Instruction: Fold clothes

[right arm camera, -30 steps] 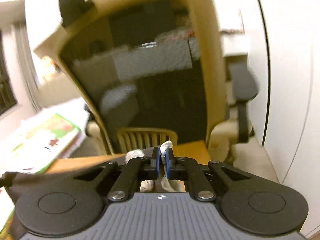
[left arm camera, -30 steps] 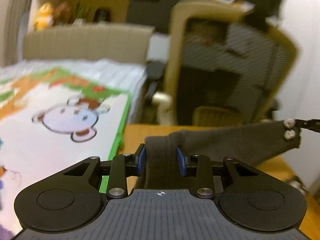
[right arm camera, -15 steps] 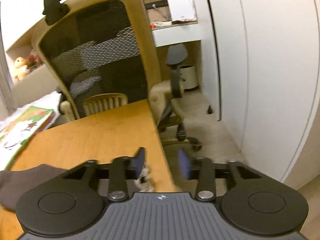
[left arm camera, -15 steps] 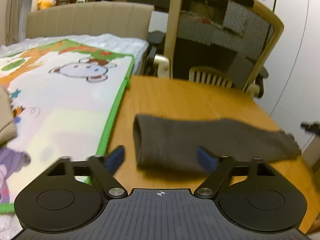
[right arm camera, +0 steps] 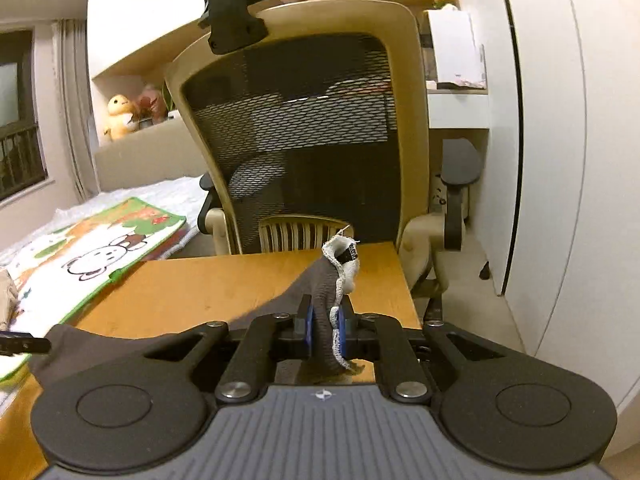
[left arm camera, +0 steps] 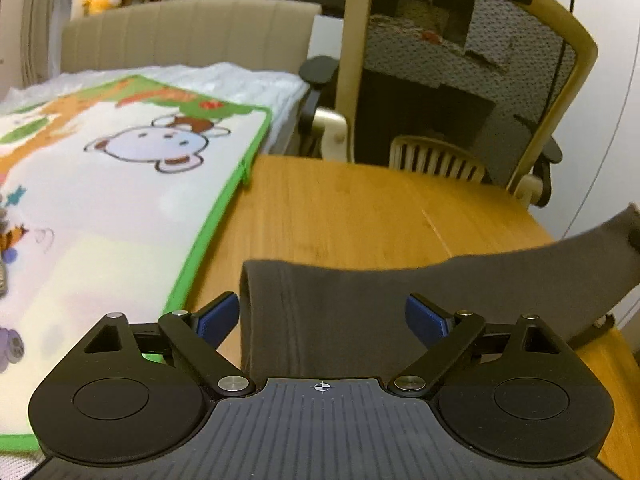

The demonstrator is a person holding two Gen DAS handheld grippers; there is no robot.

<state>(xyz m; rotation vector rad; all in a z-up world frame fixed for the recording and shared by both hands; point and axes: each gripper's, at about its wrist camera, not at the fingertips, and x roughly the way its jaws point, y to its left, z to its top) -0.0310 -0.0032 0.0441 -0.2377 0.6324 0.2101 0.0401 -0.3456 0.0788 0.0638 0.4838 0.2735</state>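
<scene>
A dark grey garment [left arm camera: 340, 320] lies stretched across the wooden table [left arm camera: 340, 208], folded edge at the left. My left gripper [left arm camera: 322, 312] hangs just above it, jaws wide and still opening; the cloth lies between the blue pads [left arm camera: 218, 318], which do not press it. The garment's right end [left arm camera: 580, 256] lifts off the table. In the right wrist view, my right gripper [right arm camera: 323, 328] is closing, its pads clamped on the garment [right arm camera: 320, 284] by its white-stitched end, which sticks up past the fingers.
A cartoon play mat with a green border [left arm camera: 120, 184] lies on the bed left of the table. A mesh office chair [right arm camera: 304, 128] stands against the table's far edge [right arm camera: 280, 258]. The table's right edge drops to the floor beside a white wall [right arm camera: 560, 160].
My left gripper let go of the garment and spread wide, sinking toward the table. My right gripper opened, then shut again on the white-stitched end.
</scene>
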